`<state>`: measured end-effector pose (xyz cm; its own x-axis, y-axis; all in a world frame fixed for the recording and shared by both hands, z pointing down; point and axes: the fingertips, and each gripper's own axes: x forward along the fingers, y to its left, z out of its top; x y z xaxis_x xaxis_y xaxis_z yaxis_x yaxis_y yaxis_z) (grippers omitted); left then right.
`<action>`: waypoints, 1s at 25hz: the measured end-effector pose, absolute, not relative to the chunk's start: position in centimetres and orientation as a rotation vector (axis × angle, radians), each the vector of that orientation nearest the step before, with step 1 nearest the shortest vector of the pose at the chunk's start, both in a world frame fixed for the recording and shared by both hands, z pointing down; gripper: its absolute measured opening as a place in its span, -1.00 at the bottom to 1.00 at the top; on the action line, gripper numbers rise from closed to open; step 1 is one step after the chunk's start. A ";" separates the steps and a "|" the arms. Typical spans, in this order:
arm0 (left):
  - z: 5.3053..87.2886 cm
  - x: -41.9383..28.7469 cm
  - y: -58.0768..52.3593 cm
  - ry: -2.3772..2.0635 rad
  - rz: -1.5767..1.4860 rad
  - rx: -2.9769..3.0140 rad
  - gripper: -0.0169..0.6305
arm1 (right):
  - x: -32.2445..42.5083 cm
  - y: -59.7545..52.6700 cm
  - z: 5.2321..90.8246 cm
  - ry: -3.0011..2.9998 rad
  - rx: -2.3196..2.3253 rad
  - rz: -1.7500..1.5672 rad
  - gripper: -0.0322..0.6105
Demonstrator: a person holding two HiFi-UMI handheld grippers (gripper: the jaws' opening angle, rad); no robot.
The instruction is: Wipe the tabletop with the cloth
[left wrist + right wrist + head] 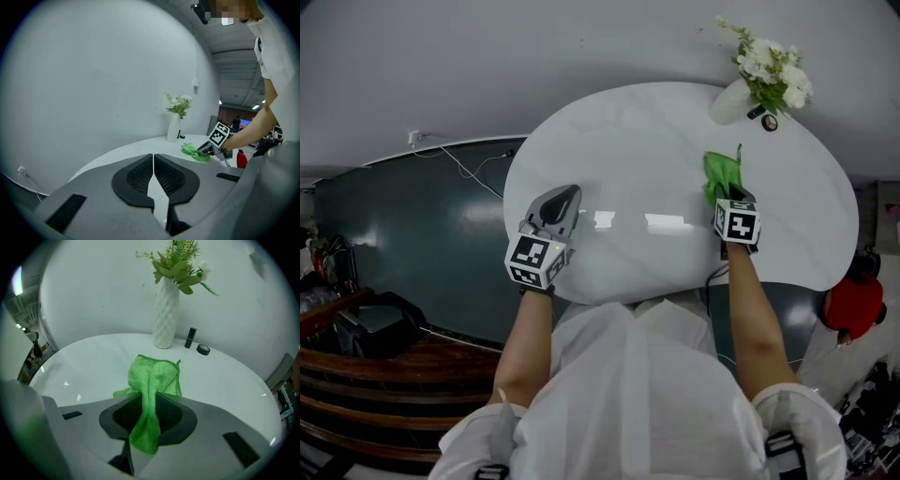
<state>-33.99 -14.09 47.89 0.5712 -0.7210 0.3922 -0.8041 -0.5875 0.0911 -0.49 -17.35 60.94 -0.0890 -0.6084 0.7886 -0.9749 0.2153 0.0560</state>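
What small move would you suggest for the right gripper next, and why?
Probably drag the green cloth leftward across the white tabletop. The right gripper has its jaws shut on the cloth, whose free end seems to lie on the surface. Most of the tabletop stretches to its left, while the white vase stands just ahead.

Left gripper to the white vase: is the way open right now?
Probably yes: only bare tabletop lies between the left gripper and the vase; the right gripper, shut on the cloth, sits to one side. It would be a far stretch, though.
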 end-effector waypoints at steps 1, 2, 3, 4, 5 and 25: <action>47.9 -34.0 -14.0 -1.261 0.467 2.547 -0.89 | -0.4 -16.7 61.0 -1.782 1.479 0.667 -0.65; 48.0 -34.1 -13.9 -1.261 0.473 2.546 -0.89 | -0.4 -16.1 61.1 -1.779 1.479 0.670 -0.65; 48.1 -34.3 -13.8 -1.264 0.476 2.544 -0.89 | -0.6 -15.7 61.2 -1.776 1.477 0.670 -0.65; 48.1 -34.5 -13.8 -1.268 0.476 2.542 -0.89 | -0.9 -15.5 61.2 -1.772 1.476 0.669 -0.65; 48.1 -34.7 -13.8 -1.273 0.476 2.540 -0.89 | -1.3 -15.4 61.3 -1.768 1.476 0.671 -0.65; 48.6 -42.0 -10.3 -1.424 0.458 2.452 -0.89 | -24.4 -11.6 61.0 -2.039 1.036 0.562 -0.65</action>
